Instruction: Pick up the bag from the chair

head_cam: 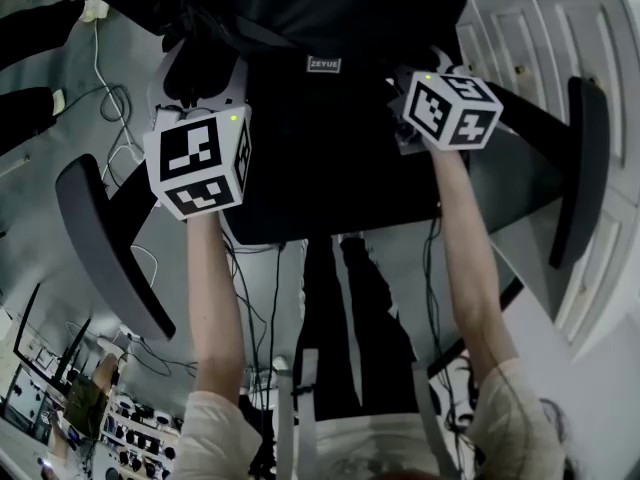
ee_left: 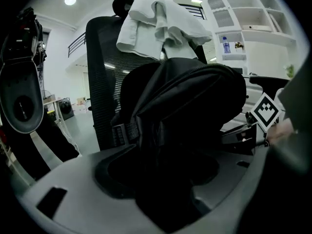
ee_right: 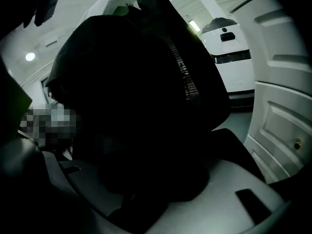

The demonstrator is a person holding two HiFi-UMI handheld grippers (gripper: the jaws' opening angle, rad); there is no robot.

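A black bag (head_cam: 330, 153) is seen on the seat of an office chair (head_cam: 105, 243), flanked by the two hand-held grippers. The bag is stood upright against the mesh backrest (ee_left: 100, 82), its long axis running up the back and its domed top uppermost, leaning slightly toward the person's right. A small label (head_cam: 325, 64) on it faces the head camera, and a buckled strap (ee_left: 122, 130) is shown on the side toward the left gripper.

The left gripper (ee_left: 161, 199) is pressed in from the bag's left, and its jaws are clenched on the dark fabric, which fills the space ahead of them. The right gripper (ee_right: 141, 199) is set against the opposite side, its jaws likewise closed on the bag, which blocks most of that view. Both are held out on bare forearms (head_cam: 215, 308).

A white cloth (ee_left: 156, 26) is draped over the top of the backrest. A white panelled cabinet (head_cam: 540, 38) is seen just beside the chair's right armrest (head_cam: 585, 168), and cables (head_cam: 110, 118) are strewn on the floor to the left.
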